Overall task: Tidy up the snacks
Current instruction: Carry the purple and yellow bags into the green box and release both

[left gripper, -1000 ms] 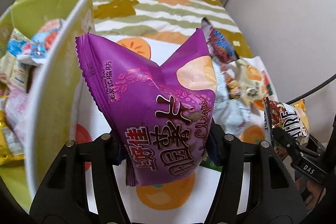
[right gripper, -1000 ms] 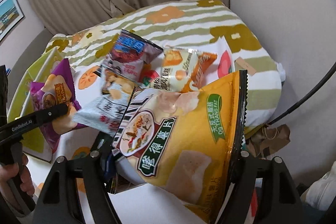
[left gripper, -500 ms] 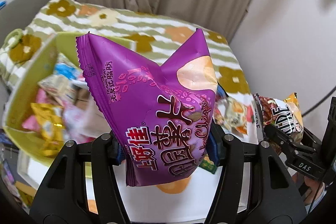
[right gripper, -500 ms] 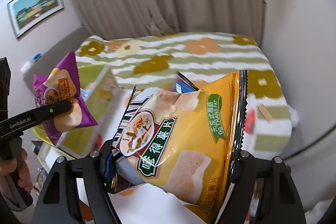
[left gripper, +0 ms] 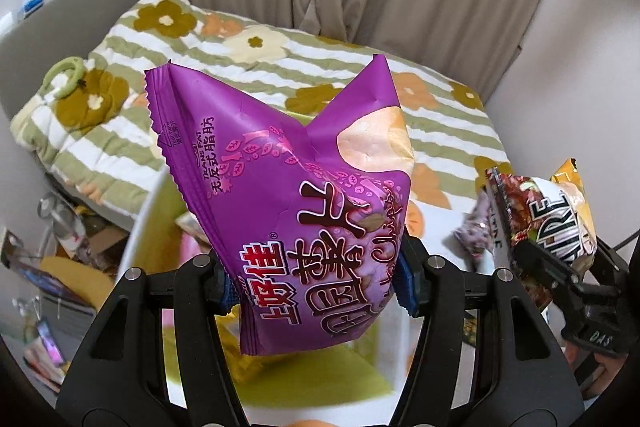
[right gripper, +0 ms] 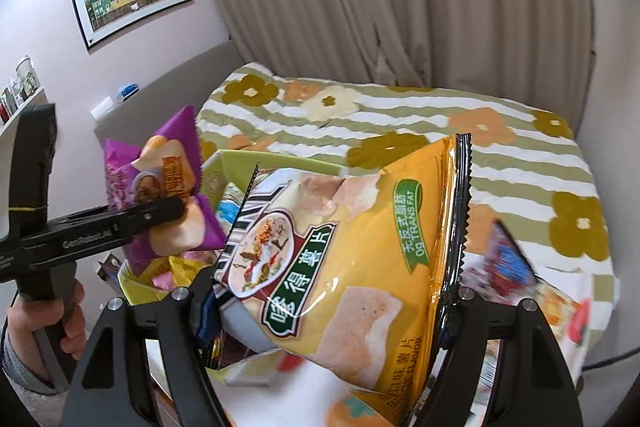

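My left gripper is shut on a purple chip bag and holds it above the green snack box. In the right wrist view the purple bag hangs at the left over the same box. My right gripper is shut on a yellow chip bag, held in the air just right of the box; this bag also shows in the left wrist view. Several small snack packs lie inside the box.
Loose snack packs lie on the white orange-print cloth at the right. A flowered striped quilt covers the bed behind. Curtains and a wall stand beyond. Clutter lies on the floor at the left.
Both grippers have risen and swung left with their bags. The purple bag now hangs over the green box, and the yellow bag has come next to it.
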`<action>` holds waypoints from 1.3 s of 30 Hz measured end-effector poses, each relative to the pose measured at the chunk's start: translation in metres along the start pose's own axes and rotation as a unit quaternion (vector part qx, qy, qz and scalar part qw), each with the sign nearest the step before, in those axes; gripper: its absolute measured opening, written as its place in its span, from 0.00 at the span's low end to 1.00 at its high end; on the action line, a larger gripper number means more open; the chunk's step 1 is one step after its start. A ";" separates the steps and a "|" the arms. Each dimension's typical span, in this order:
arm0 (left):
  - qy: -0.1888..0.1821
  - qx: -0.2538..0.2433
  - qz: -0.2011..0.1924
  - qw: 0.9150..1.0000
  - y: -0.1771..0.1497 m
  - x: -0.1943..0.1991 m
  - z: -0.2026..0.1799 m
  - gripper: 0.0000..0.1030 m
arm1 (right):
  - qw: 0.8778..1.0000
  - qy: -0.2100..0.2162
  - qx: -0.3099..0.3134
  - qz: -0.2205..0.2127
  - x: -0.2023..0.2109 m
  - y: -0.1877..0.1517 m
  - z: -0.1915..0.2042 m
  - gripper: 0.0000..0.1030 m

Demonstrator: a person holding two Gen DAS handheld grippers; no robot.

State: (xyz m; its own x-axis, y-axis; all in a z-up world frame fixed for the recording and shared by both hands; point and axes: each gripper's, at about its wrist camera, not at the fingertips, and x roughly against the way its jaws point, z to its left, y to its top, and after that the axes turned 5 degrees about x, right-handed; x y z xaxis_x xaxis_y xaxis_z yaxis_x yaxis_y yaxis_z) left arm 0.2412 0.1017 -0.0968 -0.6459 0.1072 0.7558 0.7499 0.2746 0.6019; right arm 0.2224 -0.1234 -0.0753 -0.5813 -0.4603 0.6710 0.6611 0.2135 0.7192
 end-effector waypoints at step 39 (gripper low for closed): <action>-0.005 0.027 0.066 0.997 0.032 -0.058 0.114 1.00 | 0.995 -0.016 0.006 0.101 -0.134 0.017 0.080 1.00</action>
State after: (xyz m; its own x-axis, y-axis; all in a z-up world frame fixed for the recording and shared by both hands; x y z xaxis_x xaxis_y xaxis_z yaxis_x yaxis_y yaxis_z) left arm 0.2860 0.2133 -0.1507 -0.5437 0.1560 0.8247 0.8201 0.3076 0.4825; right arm 0.2733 0.0105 -0.1385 -0.4522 -0.3799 0.8070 0.7599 0.3095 0.5716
